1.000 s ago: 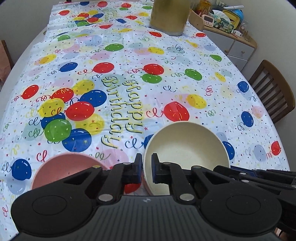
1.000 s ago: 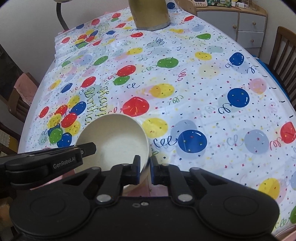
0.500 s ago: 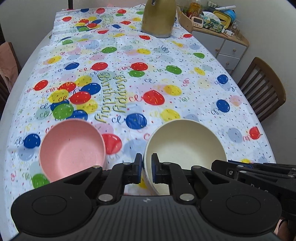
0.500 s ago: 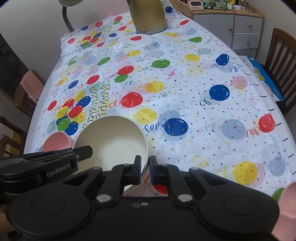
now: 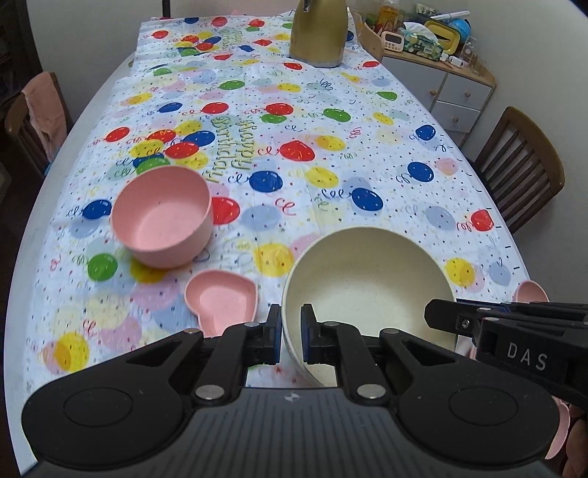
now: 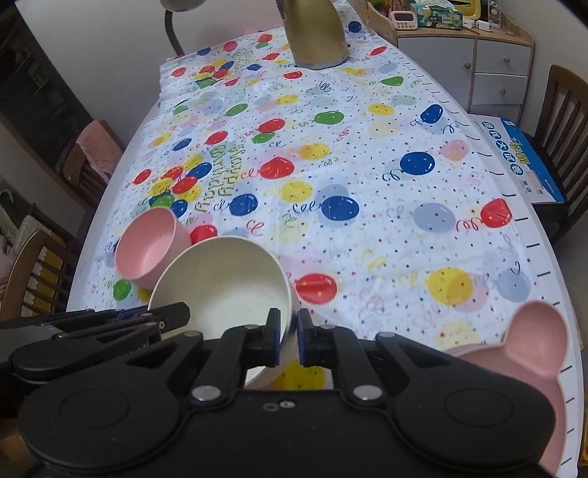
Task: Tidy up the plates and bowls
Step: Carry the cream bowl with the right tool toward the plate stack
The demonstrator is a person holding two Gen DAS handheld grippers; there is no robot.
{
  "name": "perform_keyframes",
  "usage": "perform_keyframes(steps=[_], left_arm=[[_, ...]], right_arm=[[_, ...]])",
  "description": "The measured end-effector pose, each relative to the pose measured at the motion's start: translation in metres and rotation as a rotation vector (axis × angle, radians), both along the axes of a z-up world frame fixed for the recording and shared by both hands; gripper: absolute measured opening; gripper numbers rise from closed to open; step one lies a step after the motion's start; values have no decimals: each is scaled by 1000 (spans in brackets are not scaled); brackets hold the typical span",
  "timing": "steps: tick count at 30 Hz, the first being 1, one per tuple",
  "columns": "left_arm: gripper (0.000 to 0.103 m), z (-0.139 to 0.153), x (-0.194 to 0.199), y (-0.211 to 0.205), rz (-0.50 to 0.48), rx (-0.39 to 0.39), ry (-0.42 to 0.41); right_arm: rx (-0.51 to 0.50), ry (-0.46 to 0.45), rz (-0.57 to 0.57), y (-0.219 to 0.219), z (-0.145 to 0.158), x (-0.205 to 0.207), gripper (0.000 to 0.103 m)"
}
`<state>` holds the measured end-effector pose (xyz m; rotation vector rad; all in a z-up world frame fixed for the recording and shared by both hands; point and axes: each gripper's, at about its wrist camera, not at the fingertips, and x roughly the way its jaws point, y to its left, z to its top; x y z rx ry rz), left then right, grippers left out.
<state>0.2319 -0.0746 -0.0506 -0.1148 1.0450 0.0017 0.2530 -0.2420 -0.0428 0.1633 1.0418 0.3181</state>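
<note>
From your left wrist camera, your left gripper pinches the near-left rim of the cream bowl, one pad inside the wall and one outside, with the bowl lifted over the near edge of the table. Your right gripper reaches in from the right to the bowl's opposite rim (its fingertips are hidden there). A pink bowl stands upright toward the table's left edge, and a pink heart-shaped dish lies between it and the near edge. A gold kettle stands at the far end. From your right wrist camera, your right gripper clamps the cream bowl's near-right rim, the bowl tilted toward you. The left gripper comes in from the left. The pink bowl sits just behind the cream one, and a pink bear-shaped plate lies at the near right corner.
</note>
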Motion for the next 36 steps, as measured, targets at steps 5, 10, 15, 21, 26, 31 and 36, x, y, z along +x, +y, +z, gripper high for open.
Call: perform_keyframes(steps=[5, 10, 15, 21, 26, 31, 36], left_arm=[[10, 3, -29, -5, 25, -1, -1], [10, 2, -55, -5, 49, -1, 5], [10, -7, -79, 0, 86, 2, 31], [10, -19, -102, 6, 123, 3, 54], [10, -29, -115, 10, 147, 5, 74], [10, -43, -127, 11, 162, 6, 97], [10, -53, -133, 13, 176, 5, 117]], right_arm=[[-3, 6, 37, -4, 0, -26, 8], [-2, 28, 71, -7, -6, -47, 8], [1, 46, 111, -4, -12, -67, 8], [0, 71, 162, 3, -24, -85, 8], [-5, 97, 201, 10, -38, -96, 8], [-26, 128, 232, 15, -53, -108, 8], [-40, 132, 257, 20, -59, -116, 8]])
